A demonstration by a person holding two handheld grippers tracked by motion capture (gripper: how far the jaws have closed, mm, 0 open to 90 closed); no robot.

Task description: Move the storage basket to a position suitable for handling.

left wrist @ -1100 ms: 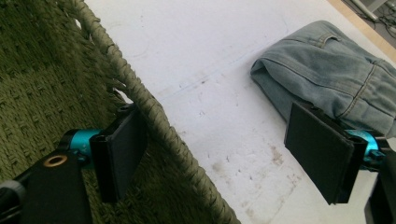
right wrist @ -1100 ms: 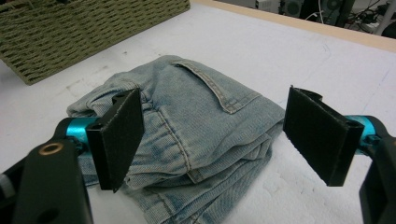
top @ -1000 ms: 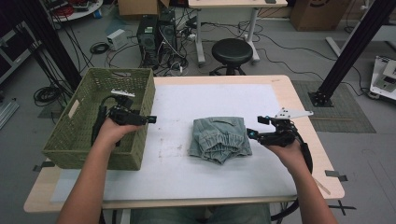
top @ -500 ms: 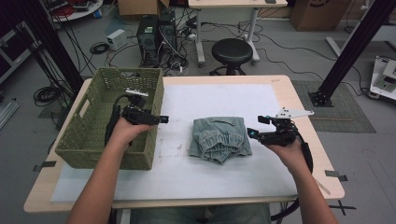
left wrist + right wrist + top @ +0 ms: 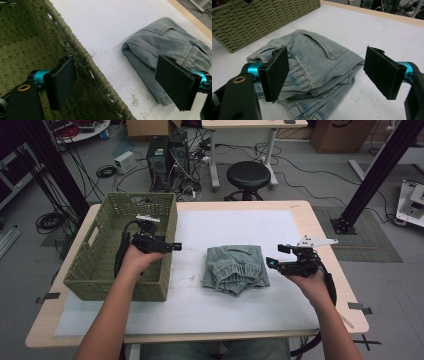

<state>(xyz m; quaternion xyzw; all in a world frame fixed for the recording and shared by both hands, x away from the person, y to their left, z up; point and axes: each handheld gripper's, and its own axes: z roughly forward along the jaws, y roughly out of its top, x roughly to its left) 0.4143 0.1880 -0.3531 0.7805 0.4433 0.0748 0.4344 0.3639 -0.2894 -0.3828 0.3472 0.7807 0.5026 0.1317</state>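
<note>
The folded jeans (image 5: 235,269) lie mid-bench on the white mat (image 5: 240,227), just right of the green wicker basket (image 5: 100,265) and apart from it. The right gripper (image 5: 274,256) hovers close at their right edge w/ jaws wide and nothing held, while the left gripper (image 5: 176,247) sits over the basket's near rim, jaws also spread and empty. Looks like the approach step, pre-grasp — next move prob. calls for both grippers to drop to the denim's edges and pinch through all layers so the fold holds on the lift toward the basket.
</note>
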